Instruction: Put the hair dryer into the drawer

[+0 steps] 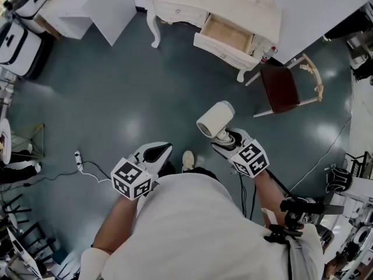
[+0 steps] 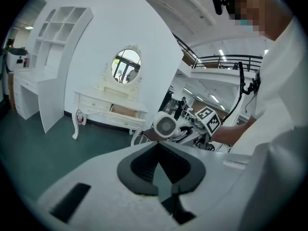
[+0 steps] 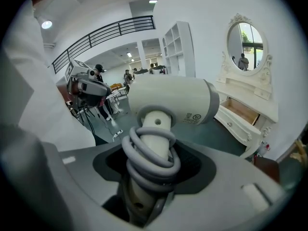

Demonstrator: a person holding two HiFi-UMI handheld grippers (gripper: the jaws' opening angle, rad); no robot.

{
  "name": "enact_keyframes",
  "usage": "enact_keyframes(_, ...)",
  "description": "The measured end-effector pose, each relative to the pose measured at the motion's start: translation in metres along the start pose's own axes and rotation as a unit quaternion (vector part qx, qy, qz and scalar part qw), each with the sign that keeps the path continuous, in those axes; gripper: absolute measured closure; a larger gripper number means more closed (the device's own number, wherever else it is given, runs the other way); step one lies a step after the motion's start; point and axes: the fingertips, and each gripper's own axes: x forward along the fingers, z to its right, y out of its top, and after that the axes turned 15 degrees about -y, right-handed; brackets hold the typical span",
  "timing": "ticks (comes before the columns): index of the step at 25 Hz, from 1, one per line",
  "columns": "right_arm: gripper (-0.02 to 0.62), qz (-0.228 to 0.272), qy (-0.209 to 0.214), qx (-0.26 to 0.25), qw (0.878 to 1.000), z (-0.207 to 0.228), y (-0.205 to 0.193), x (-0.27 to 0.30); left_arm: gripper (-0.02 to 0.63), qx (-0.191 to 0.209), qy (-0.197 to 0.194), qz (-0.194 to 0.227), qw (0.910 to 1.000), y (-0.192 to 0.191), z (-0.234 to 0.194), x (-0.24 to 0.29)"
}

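Hair dryer: white plastic hair dryer, grey cord coiled round its handle, up in the air and well apart from the drawer.
Drawer: open wood-lined drawer in the white dressing table, at 12 o'clock from the dryer.
Doing it well: I'd carry it level, clear the drawer front, and lower it before letting go.
Right gripper: jaws wide, clamped on the handle.
Left gripper: at 8 o'clock, jaws together, empty.

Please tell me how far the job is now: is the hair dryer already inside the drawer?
Not yet. Done: the white dressing-table drawer with pale wood inside stands open, and the white hair dryer with grey cord round its handle is picked up. In hand: the right tongs grip its handle, away from the drawer. The left tongs are empty. Left: carry it over, lay it inside, let go.
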Motion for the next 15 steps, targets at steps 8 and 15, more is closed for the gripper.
enact_keyframes(8, 0.342, -0.009, -0.024, 0.022, 0.999, 0.045, 0.027, 0.038, 0.609, -0.006, -0.031, -0.019, 0.9993, 0.038, -0.068, 0.022)
enact_keyframes(15, 0.342, -0.03, -0.069, 0.079, 0.994, 0.096, 0.054, 0.079, 0.609, 0.018, -0.092, -0.053, 0.9942, 0.097, -0.153, 0.056)
